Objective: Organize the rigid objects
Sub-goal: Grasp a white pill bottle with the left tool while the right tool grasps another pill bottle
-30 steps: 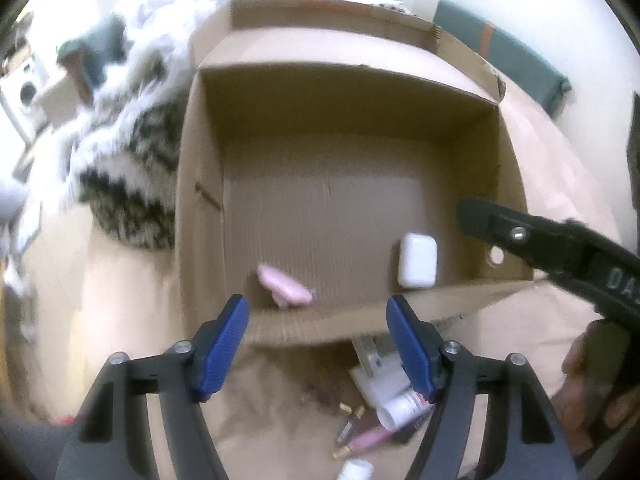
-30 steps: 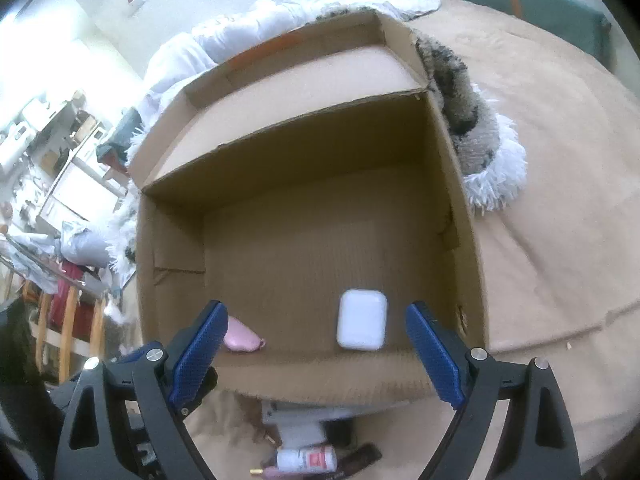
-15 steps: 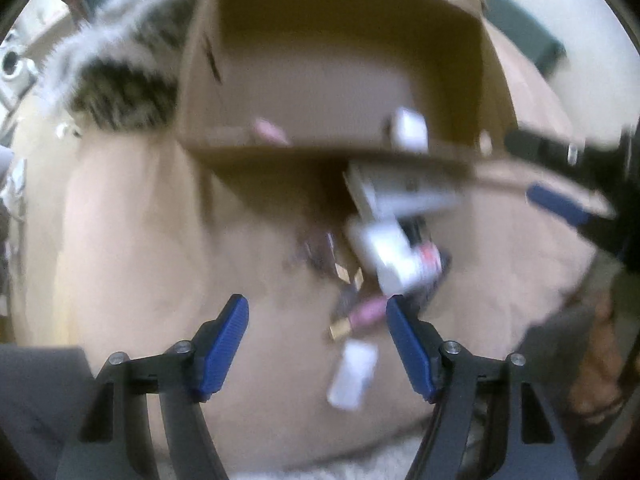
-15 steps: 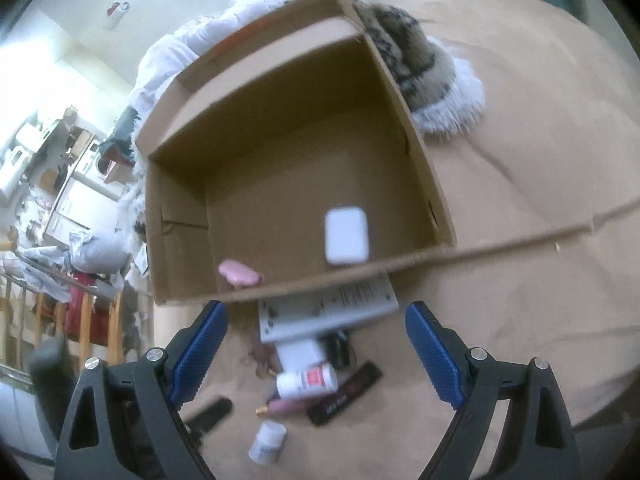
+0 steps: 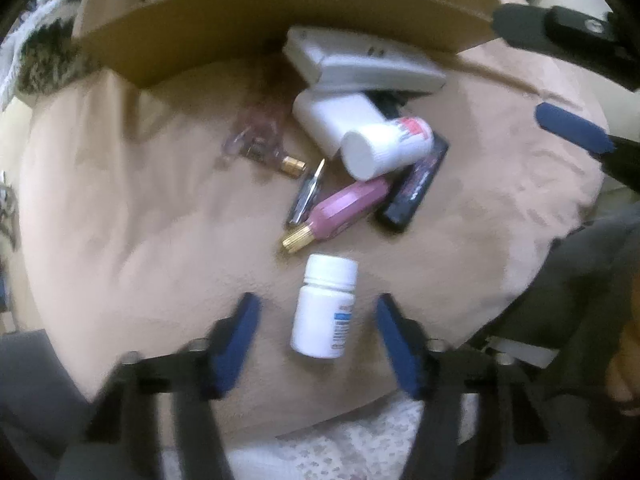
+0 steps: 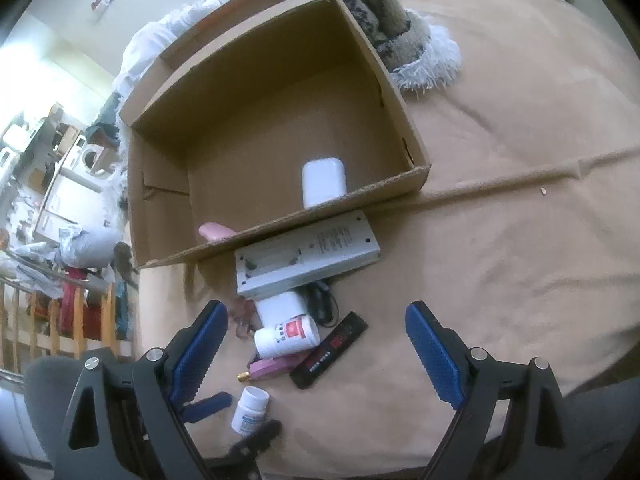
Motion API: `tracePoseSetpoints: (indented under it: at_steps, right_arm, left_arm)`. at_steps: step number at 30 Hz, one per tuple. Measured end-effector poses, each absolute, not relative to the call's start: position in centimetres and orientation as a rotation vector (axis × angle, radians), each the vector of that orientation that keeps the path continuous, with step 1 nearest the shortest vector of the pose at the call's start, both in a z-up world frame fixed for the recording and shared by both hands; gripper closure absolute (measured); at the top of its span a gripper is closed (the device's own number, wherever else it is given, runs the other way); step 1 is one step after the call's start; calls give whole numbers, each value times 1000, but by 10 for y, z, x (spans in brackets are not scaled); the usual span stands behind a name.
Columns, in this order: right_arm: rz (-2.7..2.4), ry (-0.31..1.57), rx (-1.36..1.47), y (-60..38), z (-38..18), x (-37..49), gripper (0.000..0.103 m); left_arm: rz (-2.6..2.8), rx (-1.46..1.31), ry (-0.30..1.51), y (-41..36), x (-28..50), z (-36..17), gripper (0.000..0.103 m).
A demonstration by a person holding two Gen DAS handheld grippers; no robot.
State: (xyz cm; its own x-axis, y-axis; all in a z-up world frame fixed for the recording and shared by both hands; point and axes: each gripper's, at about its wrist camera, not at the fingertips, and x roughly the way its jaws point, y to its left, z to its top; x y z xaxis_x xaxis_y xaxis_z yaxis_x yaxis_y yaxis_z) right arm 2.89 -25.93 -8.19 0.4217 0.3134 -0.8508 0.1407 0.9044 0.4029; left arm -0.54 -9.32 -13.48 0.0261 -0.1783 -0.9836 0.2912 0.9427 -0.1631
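A white pill bottle (image 5: 325, 312) with a blue label lies on the tan bedspread between the fingers of my left gripper (image 5: 320, 332). The jaws are closing around it, with a gap still showing on each side. The right wrist view shows the same bottle (image 6: 250, 408) and left gripper (image 6: 236, 420) at the bottom. My right gripper (image 6: 316, 320) hangs open and holds nothing, above a pile: a red-labelled white bottle (image 6: 286, 334), a pink tube (image 6: 272, 368), a black flat box (image 6: 328, 350) and a grey flat device (image 6: 308, 256). The cardboard box (image 6: 260, 128) holds a white case (image 6: 323, 182) and a pink item (image 6: 214, 231).
Tweezers (image 5: 306, 194) and a small gold-capped piece (image 5: 292, 166) lie left of the pile. A fuzzy patterned blanket (image 6: 400, 40) lies behind the box. The bed's edge and a grey chair (image 6: 44, 392) are at lower left, with a cluttered room beyond.
My left gripper swung from over the box down to the pile, and its jaws narrowed around the pill bottle. The right gripper drew back from the box, bringing the pile into view.
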Motion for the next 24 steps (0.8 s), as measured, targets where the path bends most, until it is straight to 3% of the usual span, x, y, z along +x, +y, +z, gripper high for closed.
tracePoseSetpoints:
  at_steps: [2, 3, 18, 24]
  right_arm:
    - [109, 1148, 443, -258, -84, 29, 7]
    - [108, 1152, 439, -258, -85, 30, 7]
    - [268, 1347, 562, -237, -130, 45, 7]
    - [281, 1364, 401, -212, -132, 49, 7]
  left_arm:
    - [-362, 94, 1508, -93, -6, -137, 77]
    - [-381, 83, 1507, -93, -7, -136, 79]
    - [-206, -63, 1318, -49, 8, -89, 79]
    - [-154, -119, 1323, -26, 16, -87, 79]
